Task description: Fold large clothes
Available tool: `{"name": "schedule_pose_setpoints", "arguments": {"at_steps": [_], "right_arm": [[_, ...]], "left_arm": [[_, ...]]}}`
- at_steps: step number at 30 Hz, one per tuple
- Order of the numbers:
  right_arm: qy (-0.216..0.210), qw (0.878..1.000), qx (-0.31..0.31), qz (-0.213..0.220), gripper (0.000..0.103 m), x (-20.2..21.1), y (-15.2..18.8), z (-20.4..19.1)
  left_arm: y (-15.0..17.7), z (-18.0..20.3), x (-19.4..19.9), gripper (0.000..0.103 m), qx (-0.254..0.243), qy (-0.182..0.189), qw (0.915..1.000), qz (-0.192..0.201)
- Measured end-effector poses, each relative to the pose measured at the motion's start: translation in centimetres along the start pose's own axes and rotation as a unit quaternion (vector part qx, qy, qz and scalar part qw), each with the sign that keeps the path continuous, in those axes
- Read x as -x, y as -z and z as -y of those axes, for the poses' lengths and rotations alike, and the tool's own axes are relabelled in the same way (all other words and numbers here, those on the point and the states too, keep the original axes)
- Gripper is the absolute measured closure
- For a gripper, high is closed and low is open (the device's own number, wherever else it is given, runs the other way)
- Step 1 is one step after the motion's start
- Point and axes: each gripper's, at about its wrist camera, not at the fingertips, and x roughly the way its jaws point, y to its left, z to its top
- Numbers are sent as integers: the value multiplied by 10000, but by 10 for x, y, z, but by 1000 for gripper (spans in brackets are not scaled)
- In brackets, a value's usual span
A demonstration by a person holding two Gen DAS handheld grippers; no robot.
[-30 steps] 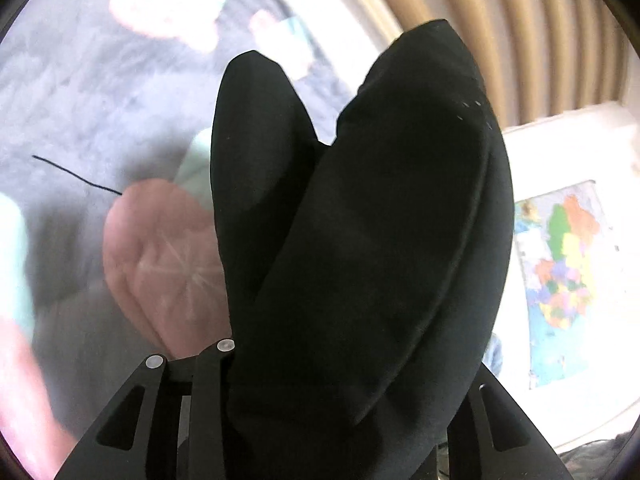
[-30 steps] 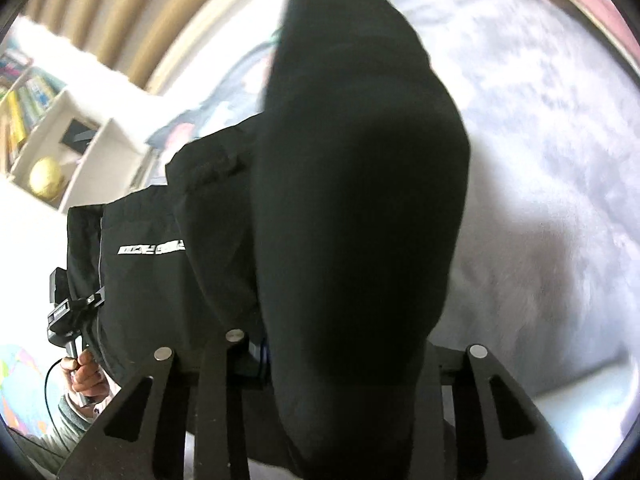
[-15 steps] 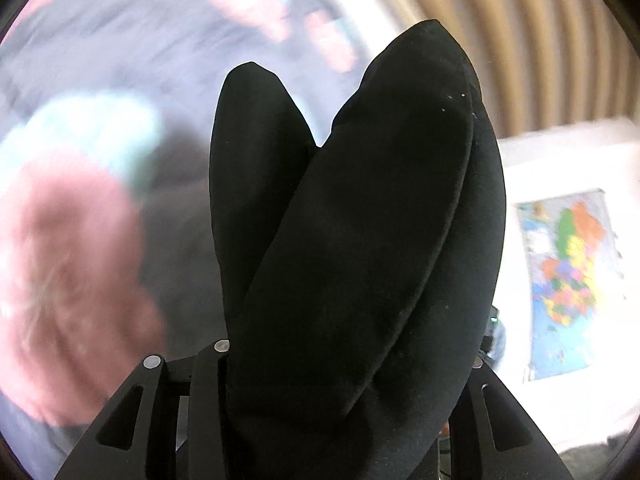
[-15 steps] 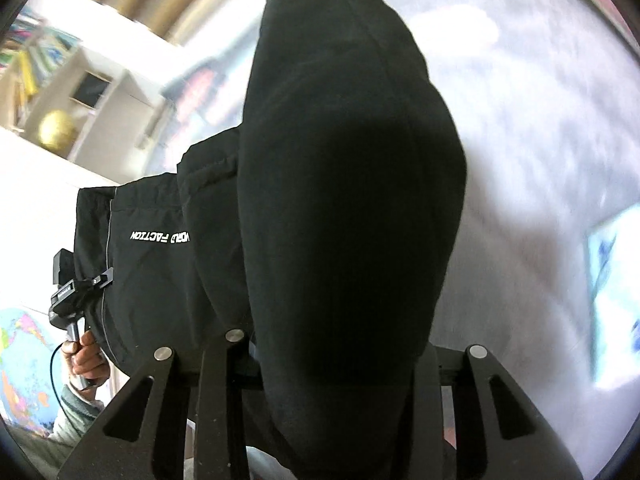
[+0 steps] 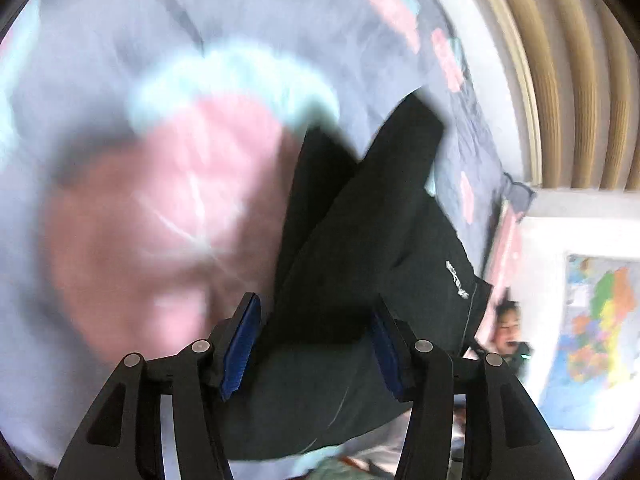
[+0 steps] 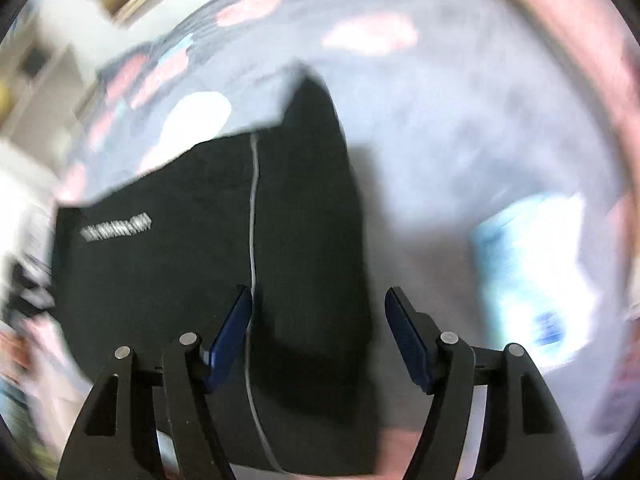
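**Fold laid down, both grips let go**

Your left hand-held gripper (image 5: 316,344) stands wide open, its blue pads (image 5: 240,346) either side of the black garment (image 5: 360,264) without pinching it. Your right hand-held gripper (image 6: 318,336) is equally spread and holds nothing. The garment lies doubled over on the blanket (image 6: 460,152), printed lettering (image 6: 116,227) facing up. This looks like the release after one fold. Next, you likely need to pick fresh edges for the following fold.
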Motion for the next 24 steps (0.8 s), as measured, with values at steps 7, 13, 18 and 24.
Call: {"name": "schedule_pose_setpoints", "arguments": {"at_steps": [7,13,18,24], "right_arm": [[177,9957,547,729,27,66,7,-56],[-109,9958,848,327,27,21,28,-93],[270,9956,876,-200,27,-39,50,-112],[507,9934,874,-541,24,-81,56,-116]], "left_arm": [[-37,80,52,46,-1058,109,9922,650],[-26,168,-44,46,-2626,-602,9628,215],[-8,168,-126,46,-3133,-1710,9341,76],[-16,158,-167,40,-2957,-2196,9297,37]]}}
